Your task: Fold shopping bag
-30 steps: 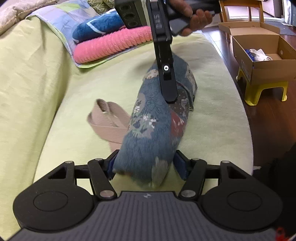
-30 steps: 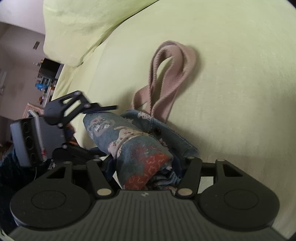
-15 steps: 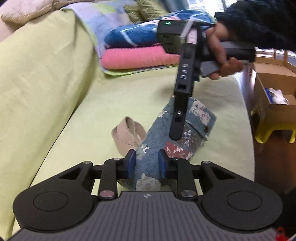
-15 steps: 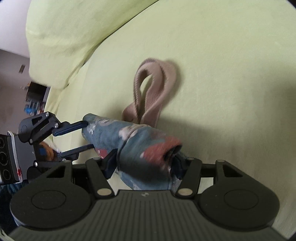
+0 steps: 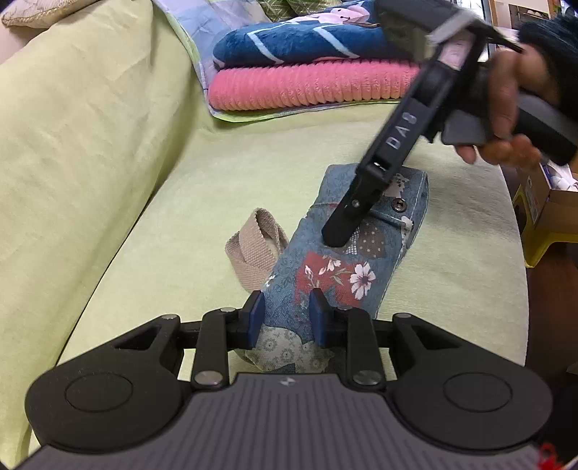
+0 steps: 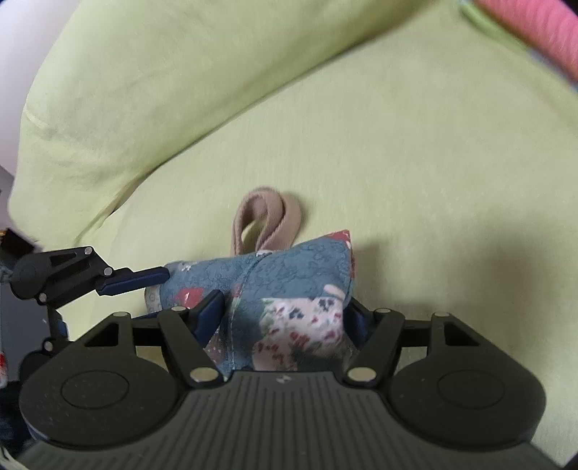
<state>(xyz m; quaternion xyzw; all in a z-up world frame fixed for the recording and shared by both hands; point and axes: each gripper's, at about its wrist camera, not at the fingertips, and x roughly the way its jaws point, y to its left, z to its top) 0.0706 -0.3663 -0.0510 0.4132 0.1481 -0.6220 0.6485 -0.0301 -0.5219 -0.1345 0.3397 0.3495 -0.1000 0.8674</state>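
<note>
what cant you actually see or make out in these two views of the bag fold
- Left wrist view: the near end of the bag is hidden behind the left claw.
- Left wrist view: the cardboard box is cut off by the right edge; its contents are unreadable.
- Right wrist view: the right claw covers the bag's lower part.
- Right wrist view: the pink blanket is blurred and cut off at the corner.
- Both views: where the strap joins the bag is hidden.

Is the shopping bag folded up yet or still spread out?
Folded: the shopping bag is a compact roll, with only the strap loop sticking out.
</note>
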